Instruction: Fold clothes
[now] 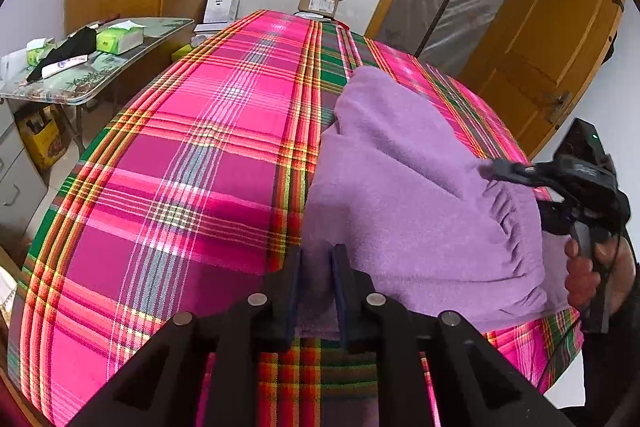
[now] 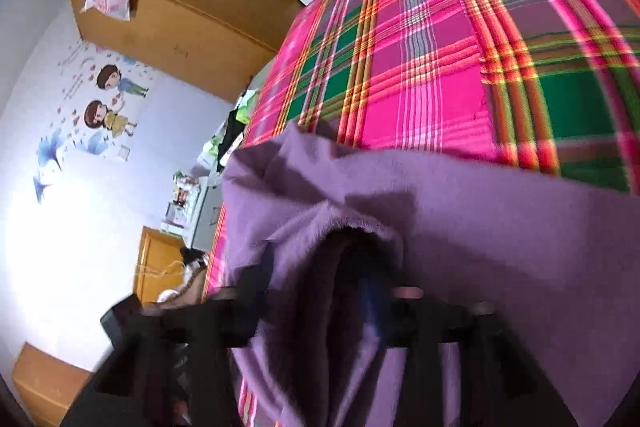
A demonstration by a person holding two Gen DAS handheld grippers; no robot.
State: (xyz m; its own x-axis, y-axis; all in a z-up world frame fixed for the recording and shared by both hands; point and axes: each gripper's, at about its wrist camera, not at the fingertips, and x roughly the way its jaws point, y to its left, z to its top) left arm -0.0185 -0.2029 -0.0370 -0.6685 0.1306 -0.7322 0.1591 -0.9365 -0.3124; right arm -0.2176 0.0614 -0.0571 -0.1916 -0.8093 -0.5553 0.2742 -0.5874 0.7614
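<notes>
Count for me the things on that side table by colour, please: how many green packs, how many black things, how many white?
Green tissue packs: 2, the second partly hidden
Black cloth-like item: 1
White tube: 1
Total: 4 that I can make out on the side table; other small bits are too unclear.

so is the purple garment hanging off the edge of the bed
No, the purple garment lies bunched on top of the pink plaid sheet, with plaid showing around it.
</notes>
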